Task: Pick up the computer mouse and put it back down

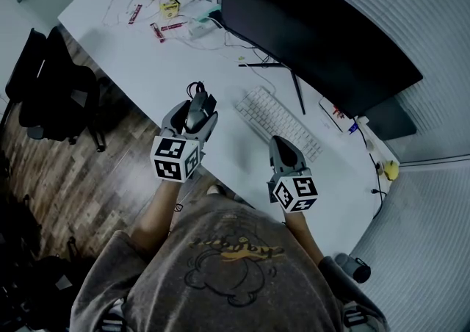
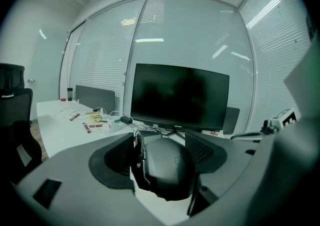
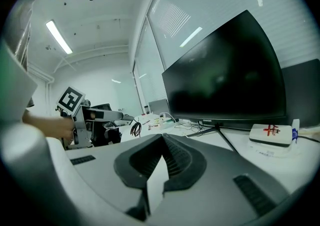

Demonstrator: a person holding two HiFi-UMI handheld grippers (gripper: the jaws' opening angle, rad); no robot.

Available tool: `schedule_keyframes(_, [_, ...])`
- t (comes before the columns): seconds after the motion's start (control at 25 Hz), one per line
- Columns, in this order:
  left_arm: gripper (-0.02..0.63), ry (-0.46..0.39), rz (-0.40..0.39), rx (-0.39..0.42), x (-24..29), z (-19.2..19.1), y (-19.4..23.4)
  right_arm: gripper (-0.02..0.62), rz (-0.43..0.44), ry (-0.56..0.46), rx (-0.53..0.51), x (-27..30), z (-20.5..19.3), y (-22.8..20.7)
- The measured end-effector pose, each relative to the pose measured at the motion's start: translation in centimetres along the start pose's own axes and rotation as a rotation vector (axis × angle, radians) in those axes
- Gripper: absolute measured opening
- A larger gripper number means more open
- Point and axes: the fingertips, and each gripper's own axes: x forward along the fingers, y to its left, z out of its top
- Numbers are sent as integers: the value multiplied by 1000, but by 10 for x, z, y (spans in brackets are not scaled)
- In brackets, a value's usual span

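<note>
The dark computer mouse [image 1: 200, 109] sits between the jaws of my left gripper [image 1: 194, 105], near the white desk's [image 1: 132, 59] front edge. In the left gripper view the mouse [image 2: 167, 167] fills the gap and both pads press its sides; its cable loops off the front. My left gripper [image 2: 160, 137] is shut on it. My right gripper [image 1: 282, 144] hovers over the desk just in front of the keyboard, its jaws closed together with nothing in them. The right gripper view shows the jaw tips of that gripper [image 3: 161, 137] meeting, with the left gripper [image 3: 82, 115] off to the left.
A white keyboard [image 1: 275, 121] lies between the grippers and a large dark monitor [image 1: 316, 29]. Cables, a power strip and small packets [image 1: 165, 11] clutter the far end. A white box [image 3: 270, 134] sits by the monitor's right. A black office chair [image 1: 51, 88] stands left of the desk.
</note>
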Motion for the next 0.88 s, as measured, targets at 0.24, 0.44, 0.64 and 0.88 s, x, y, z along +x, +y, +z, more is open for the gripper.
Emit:
schedule_keyframes(0.24, [330, 5, -3, -7, 17, 1, 9, 6, -6, 11, 6, 6, -3, -2])
schedule_keyframes(0.44, [330, 17, -7, -18, 37, -6, 20, 6, -13, 21, 16, 14, -4, -5])
schedule_keyframes(0.64, [330, 50, -5, -39, 58, -22, 34, 6, -17, 37, 26, 21, -7, -7])
schedule_keyframes(0.88, [330, 84, -3, -51, 79, -42, 48, 6, -36, 62, 36, 27, -12, -14])
